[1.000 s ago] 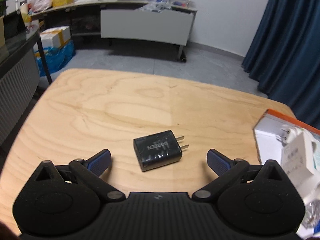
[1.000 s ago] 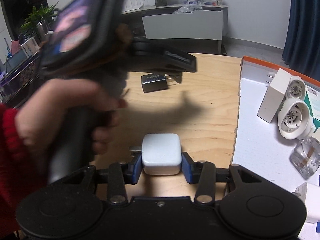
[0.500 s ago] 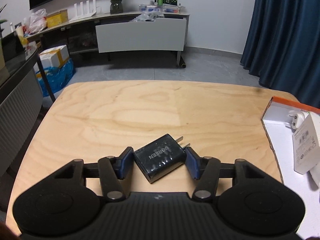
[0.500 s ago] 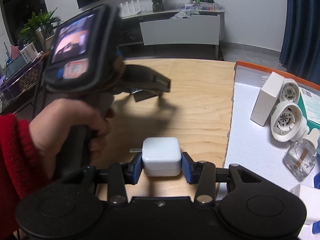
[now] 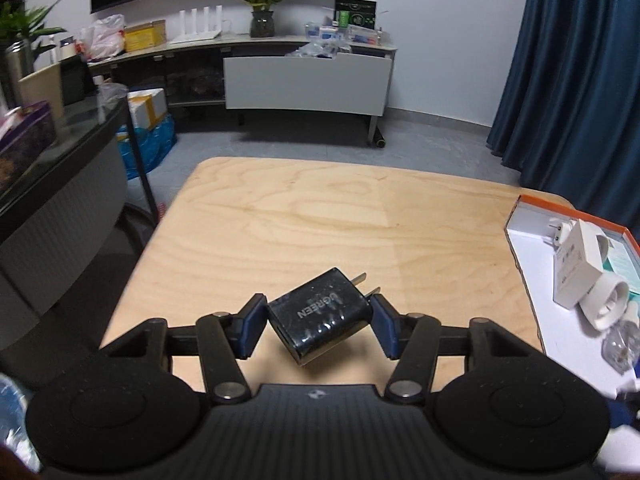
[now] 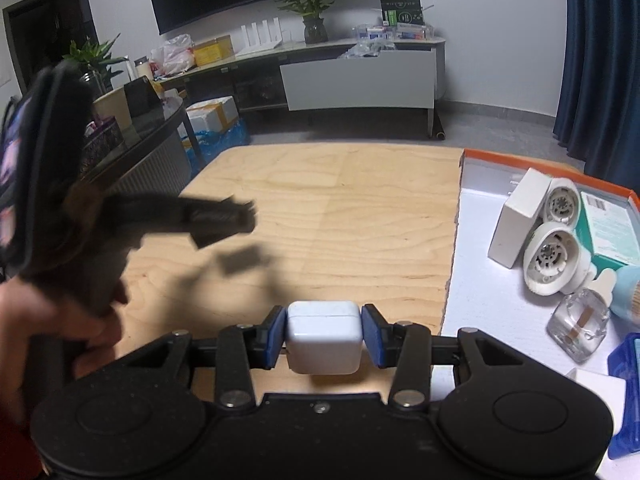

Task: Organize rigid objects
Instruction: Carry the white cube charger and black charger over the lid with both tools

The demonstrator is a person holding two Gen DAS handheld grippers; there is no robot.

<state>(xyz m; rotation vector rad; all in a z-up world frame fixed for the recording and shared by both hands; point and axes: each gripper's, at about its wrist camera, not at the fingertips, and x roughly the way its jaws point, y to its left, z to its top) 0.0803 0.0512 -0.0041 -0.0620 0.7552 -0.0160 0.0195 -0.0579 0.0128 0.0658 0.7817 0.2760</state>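
My left gripper (image 5: 319, 330) is shut on a black wall charger (image 5: 320, 316), which hangs tilted above the wooden table (image 5: 320, 216) with its prongs pointing up and right. In the right wrist view my right gripper (image 6: 323, 336) is shut on a white cube charger (image 6: 323, 336), also lifted off the wood. The left gripper (image 6: 224, 218) shows there as a blurred dark shape at the left, held by a hand (image 6: 60, 320). An orange-rimmed white box lid (image 6: 480, 280) lies at the table's right side.
Inside the lid lie a white box (image 6: 518, 216), two white round plug-in units (image 6: 552, 260), a clear bottle (image 6: 580, 324) and a teal carton (image 6: 612, 228). A dark side table (image 5: 60, 168) stands left of the table. A low cabinet (image 5: 304, 80) lines the far wall.
My left gripper closed on the black charger and raised it off the table. My right gripper lifted the white charger too, and both views pulled back from the tabletop.
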